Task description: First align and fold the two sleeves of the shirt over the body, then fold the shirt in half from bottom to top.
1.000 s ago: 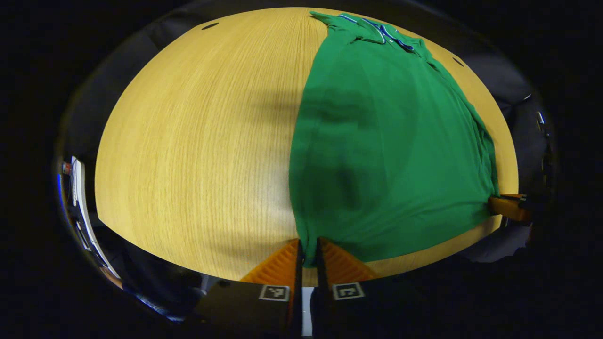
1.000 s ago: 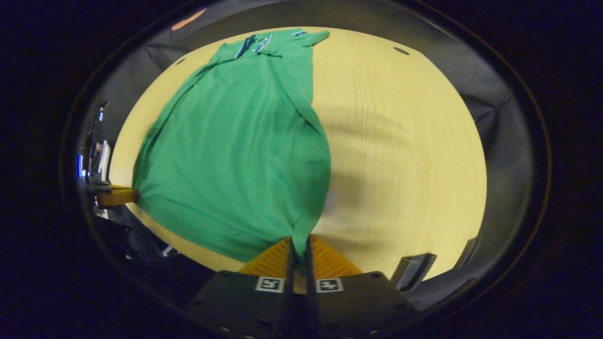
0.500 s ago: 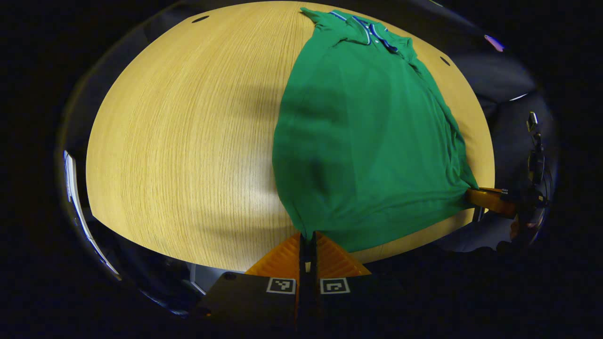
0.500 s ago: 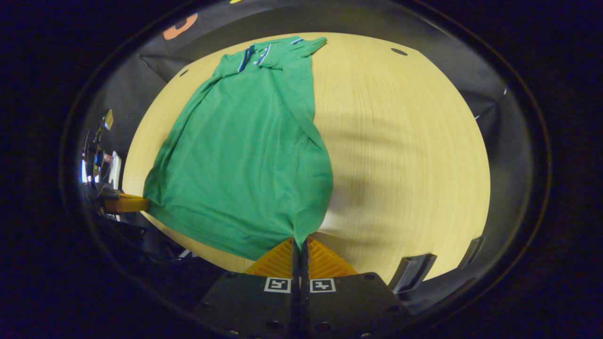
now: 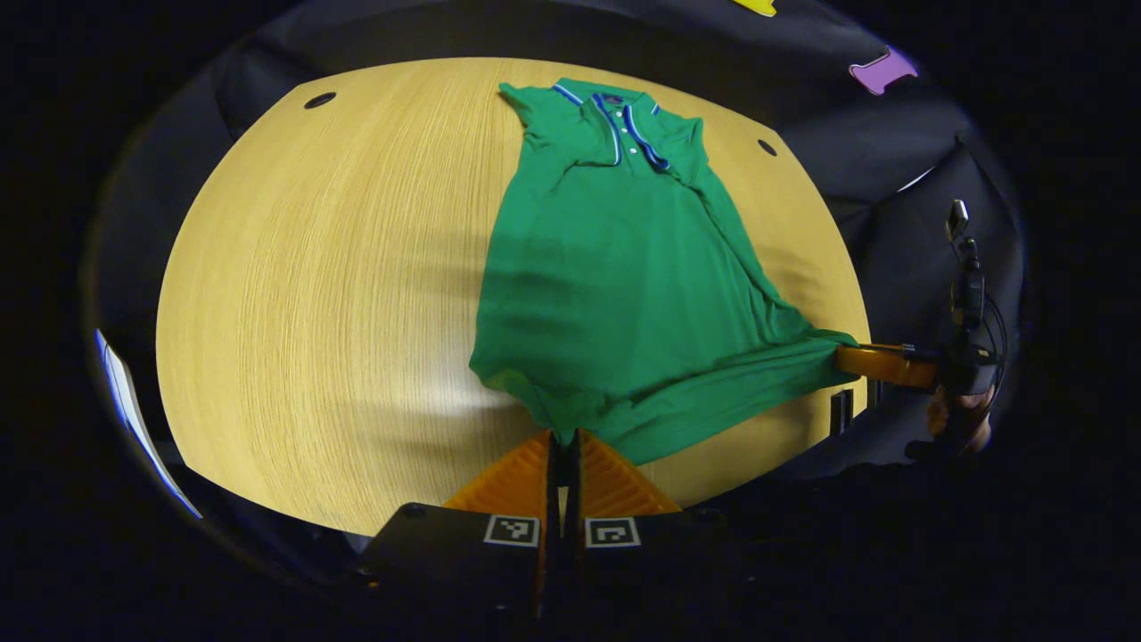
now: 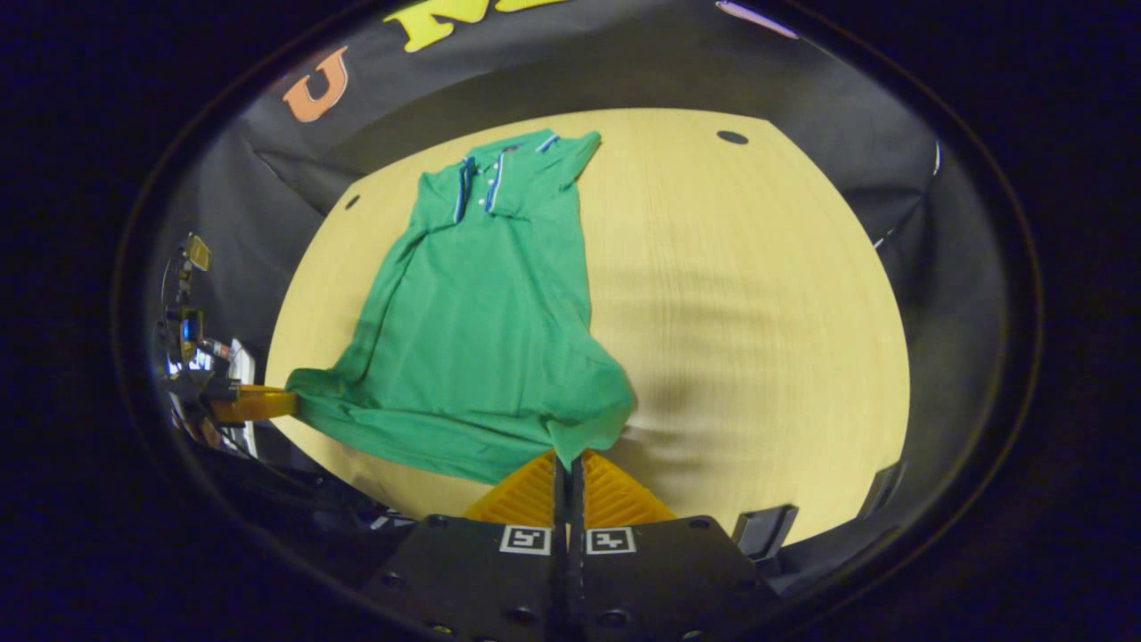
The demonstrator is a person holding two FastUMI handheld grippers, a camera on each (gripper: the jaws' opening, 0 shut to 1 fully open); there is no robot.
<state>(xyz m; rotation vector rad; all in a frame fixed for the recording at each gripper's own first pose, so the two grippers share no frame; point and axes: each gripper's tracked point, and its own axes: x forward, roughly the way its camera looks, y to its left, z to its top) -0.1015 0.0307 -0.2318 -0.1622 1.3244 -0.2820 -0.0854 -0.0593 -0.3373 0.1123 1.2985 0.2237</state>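
The green shirt (image 5: 624, 285) lay lengthwise on the wooden table (image 5: 312, 294), collar at the far end and both sleeves already folded over the body. The left gripper (image 5: 563, 439) was clamped on one corner of the bottom hem, its fingers pressed together on the cloth, and the right gripper (image 6: 567, 456) pinched the other corner the same way (it also showed at the edge of the left gripper view, gripping the hem). The hem was raised off the table between them, stretched and sagging slightly.

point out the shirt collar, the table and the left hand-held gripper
shirt collar (image 5: 615, 107), left gripper view, buttoned placket
table (image 5: 330, 294), left gripper view, bare wood
left hand-held gripper (image 5: 562, 446), left gripper view, between fingertips at the hem
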